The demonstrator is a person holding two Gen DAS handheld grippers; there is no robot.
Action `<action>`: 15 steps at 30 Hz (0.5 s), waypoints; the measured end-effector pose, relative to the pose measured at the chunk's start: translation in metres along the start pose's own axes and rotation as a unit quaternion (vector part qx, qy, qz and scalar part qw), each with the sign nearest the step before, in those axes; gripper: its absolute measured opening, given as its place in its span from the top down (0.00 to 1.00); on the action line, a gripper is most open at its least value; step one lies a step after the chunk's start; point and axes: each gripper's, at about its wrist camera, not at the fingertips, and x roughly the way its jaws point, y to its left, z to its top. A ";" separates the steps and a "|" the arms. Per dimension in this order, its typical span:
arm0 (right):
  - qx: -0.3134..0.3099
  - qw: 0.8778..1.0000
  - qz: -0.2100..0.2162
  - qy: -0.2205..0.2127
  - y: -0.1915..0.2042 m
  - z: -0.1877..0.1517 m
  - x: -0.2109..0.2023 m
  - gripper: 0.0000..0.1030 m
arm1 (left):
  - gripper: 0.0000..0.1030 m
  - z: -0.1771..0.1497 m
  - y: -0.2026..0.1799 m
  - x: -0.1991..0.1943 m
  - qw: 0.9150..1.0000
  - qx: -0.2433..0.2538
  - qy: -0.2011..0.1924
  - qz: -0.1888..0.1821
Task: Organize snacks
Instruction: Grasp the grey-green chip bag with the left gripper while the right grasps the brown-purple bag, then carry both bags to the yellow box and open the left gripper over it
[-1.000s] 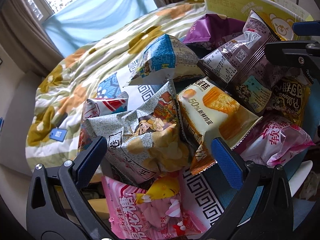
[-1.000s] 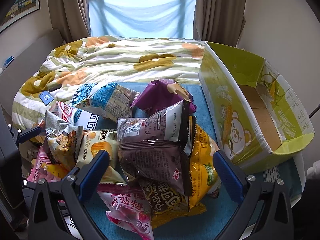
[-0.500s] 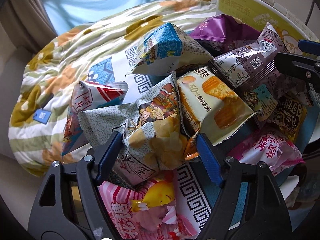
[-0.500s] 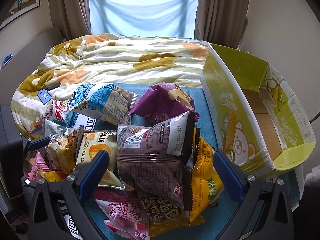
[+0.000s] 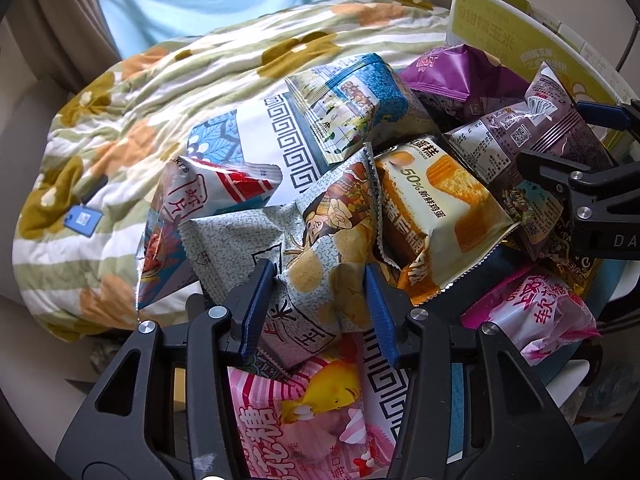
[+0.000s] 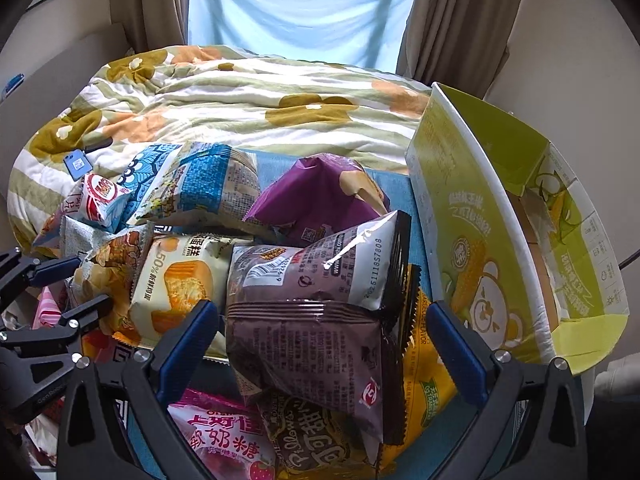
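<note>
Crinkled foil and plastic packets lie in a heap on a blue table top (image 6: pixel 402 196), at the foot of a bed with a flowered quilt (image 5: pixel 168 92). A small blue tag (image 5: pixel 83 220) lies on the quilt at the far left.

At the left edge of the heap is a red and white shrimp-chip packet (image 5: pixel 208 188). Just beside it is the grey speckled chip bag (image 5: pixel 304 256), and the left gripper (image 5: pixel 318 298) is clenched on it: its 2 blue fingers (image 5: pixel 256 304) press the lower part of the bag from both sides. Below this bag a pink candy packet (image 5: pixel 304 412) lies between the gripper arms. Behind it, higher on the heap, rests a blue and white packet (image 5: pixel 356 104).

To the right comes the cream cake packet (image 5: pixel 436 208), which touches the grey bag. Next is a purple packet (image 6: pixel 320 196) at the back, and in front of it the brown wafer bag (image 6: pixel 316 320), which leans on a yellow packet (image 6: pixel 420 364). The right gripper (image 6: pixel 320 344) is released; its 2 fingers (image 6: pixel 188 344) stand wide apart on either side of the brown bag and do not touch it. A pink marshmallow packet (image 6: pixel 224 436) lies low between its arms.

At the far right an open green carton (image 6: pixel 472 216) with a bear print stands on the table, just beside the heap.
</note>
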 end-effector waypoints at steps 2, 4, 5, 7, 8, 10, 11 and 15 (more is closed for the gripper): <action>-0.008 1.000 0.001 0.003 0.001 0.001 0.005 0.01 | 0.61 0.000 0.001 -0.001 1.000 -0.003 0.000 -0.001; -0.017 1.000 0.003 -0.003 0.004 0.001 0.005 0.11 | 0.62 0.001 0.002 -0.002 1.000 -0.006 0.000 -0.005; -0.022 1.000 0.007 -0.002 0.004 0.002 0.005 0.18 | 0.62 0.001 0.003 -0.002 1.000 -0.008 0.001 -0.008; -0.029 1.000 0.010 -0.001 0.006 0.001 0.004 0.26 | 0.62 0.002 0.004 -0.002 1.000 -0.009 0.003 -0.009; -0.030 0.999 0.012 0.001 0.007 0.001 0.003 0.28 | 0.63 0.002 0.004 -0.003 1.000 -0.009 0.004 -0.010; -0.030 0.999 0.011 0.001 0.007 -0.001 0.001 0.32 | 0.63 0.001 0.005 -0.005 1.000 -0.015 0.004 -0.014; -0.029 1.000 0.012 0.001 0.007 -0.001 -0.001 0.33 | 0.63 0.001 0.006 -0.007 1.000 -0.018 0.004 -0.015; -0.017 1.000 0.016 -0.007 0.002 -0.002 -0.010 0.34 | 0.64 0.002 0.009 -0.018 1.000 -0.021 -0.002 -0.008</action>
